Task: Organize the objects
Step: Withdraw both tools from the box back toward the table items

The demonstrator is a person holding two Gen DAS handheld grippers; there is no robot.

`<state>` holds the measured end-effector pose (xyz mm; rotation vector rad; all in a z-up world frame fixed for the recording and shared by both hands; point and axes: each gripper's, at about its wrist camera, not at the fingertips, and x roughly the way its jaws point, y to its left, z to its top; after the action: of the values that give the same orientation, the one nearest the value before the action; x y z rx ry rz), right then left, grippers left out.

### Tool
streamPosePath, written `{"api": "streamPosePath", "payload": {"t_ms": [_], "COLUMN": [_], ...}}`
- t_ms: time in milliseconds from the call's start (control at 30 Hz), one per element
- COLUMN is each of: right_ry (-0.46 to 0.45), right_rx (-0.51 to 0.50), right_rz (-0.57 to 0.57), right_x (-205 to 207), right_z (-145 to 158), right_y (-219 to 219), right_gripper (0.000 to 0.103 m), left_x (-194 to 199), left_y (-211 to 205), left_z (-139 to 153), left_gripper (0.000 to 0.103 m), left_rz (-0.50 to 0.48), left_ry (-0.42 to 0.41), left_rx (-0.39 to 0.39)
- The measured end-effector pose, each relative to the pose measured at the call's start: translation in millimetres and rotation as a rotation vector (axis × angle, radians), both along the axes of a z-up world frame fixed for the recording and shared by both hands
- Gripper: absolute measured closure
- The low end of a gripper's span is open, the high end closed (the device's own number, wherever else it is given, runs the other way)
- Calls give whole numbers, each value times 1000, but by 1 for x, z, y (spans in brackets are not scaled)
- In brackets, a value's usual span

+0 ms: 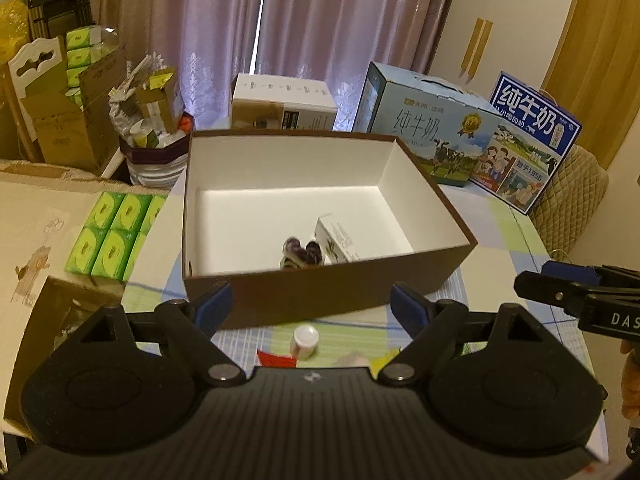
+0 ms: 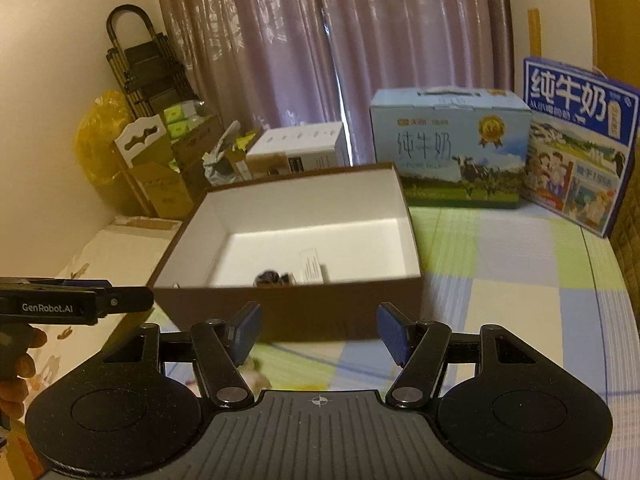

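Table (image 1: 496,224) under a pastel checked cloth is carrying everything, with curtains (image 1: 280,20) hanging behind it. Two milk cartons are standing along the far edge: the pale blue one (image 1: 424,128) just beside the darker blue one (image 1: 532,136), and a white box (image 1: 280,100) is sitting further left at the back. Brown box (image 1: 320,296), open-topped with a white inside, is lying in the middle of the table, directly ahead of both grippers. Packs of green tissues (image 1: 116,232) are lying to its left, off the cloth. Inside the brown box, against its near wall, a small white carton (image 1: 340,240) is leaning tilted, and a small dark purple and white thing (image 1: 300,254), too blurred to identify, is touching it on the left. Left gripper (image 1: 310,304) is hovering just short of the brown box's near wall, jaws spread wide and gripping nothing. Below it on the cloth a small white bottle (image 1: 305,342) is standing, near a red scrap (image 1: 276,359). Right gripper (image 2: 318,334) is likewise hanging in front of the box's near wall, jaws parted and empty; from the left wrist view it is showing at the right edge. Fingers (image 2: 18,354) of the person's left hand are showing at the left edge of the right wrist view.
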<state>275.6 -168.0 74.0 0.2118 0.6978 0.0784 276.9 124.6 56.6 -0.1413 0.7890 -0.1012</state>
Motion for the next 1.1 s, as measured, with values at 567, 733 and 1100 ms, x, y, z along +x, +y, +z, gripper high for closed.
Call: {"api": "streamPosePath", "payload": {"t_ms": [567,733,1100], "right_ry": [130,165,226], "right_rx": [50,40,38], "right_rz": [-13,-16,-20], "right_x": [-52,-62,-72], "right_z": [-33,-44,-62], "right_y": [-12,-10,-10], "right_gripper": [42,42,42], "left_x": [-49,-58,-68], "left_y": [-19,-31,-42], "left_z": [-20,-28,-41], "left_gripper": [19,20,20], "left_rz": [7,-8,-11], "left_ry": [81,106,143], "left_rx": [10,18,33]}}
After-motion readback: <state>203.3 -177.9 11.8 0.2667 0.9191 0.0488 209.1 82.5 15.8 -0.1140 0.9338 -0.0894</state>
